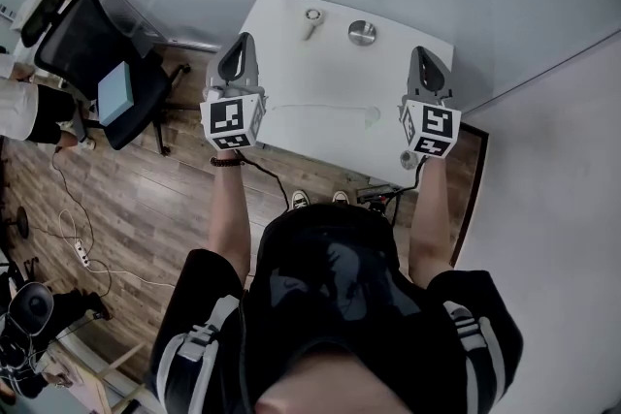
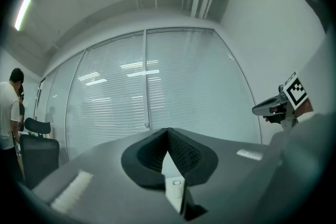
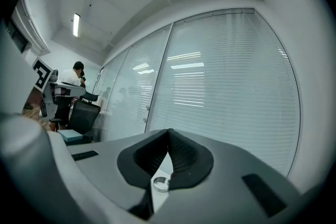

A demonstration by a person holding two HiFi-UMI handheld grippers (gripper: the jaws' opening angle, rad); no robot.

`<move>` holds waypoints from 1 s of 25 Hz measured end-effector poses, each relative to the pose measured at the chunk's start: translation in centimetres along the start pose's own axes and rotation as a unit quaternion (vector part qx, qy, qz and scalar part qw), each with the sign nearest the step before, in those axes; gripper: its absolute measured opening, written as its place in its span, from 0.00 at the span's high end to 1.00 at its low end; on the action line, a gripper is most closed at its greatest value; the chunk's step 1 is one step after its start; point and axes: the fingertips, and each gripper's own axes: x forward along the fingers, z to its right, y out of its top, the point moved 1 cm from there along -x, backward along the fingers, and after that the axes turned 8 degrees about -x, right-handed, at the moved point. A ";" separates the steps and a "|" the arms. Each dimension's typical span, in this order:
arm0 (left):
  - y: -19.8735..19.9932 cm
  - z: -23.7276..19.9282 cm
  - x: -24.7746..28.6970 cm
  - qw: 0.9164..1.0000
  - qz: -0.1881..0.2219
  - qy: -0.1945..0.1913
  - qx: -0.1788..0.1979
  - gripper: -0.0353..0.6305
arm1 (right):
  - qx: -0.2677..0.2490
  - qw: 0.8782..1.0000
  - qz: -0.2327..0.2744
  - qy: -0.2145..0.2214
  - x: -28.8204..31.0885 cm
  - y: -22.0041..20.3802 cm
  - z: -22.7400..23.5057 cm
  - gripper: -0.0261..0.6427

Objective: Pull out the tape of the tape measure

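In the head view a round silver tape measure (image 1: 362, 32) lies near the far edge of the white table (image 1: 320, 126), with a small white object (image 1: 311, 17) to its left. No tape is drawn out. My left gripper (image 1: 244, 42) and right gripper (image 1: 423, 52) hover over the table's near corners, both shut and holding nothing. In the left gripper view the jaws (image 2: 168, 131) meet at the tips, and the small white object (image 2: 177, 183) shows below them. The right gripper view has its jaws (image 3: 169, 131) closed too, with the tape measure (image 3: 160, 183) seen beneath.
A black office chair (image 1: 89, 50) carrying a light blue box (image 1: 118, 93) stands left of the table. A person (image 1: 27, 111) stands further left. Cables and a power strip (image 1: 81, 252) lie on the wood floor. Glass walls with blinds (image 2: 157, 86) close off the far side.
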 end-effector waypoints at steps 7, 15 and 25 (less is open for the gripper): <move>0.1 0.3 0.1 1.000 -0.001 0.000 0.002 0.95 | 0.015 1.000 0.007 0.009 -0.1 0.4 0.1 0.96; 0.2 0.3 0.1 1.000 0.002 0.006 0.001 0.95 | 0.010 1.000 0.004 0.015 0.0 0.2 -0.2 0.96; -0.4 0.0 0.1 1.000 -0.001 0.011 0.000 0.95 | 0.007 1.000 0.003 0.021 0.4 0.1 -0.6 0.96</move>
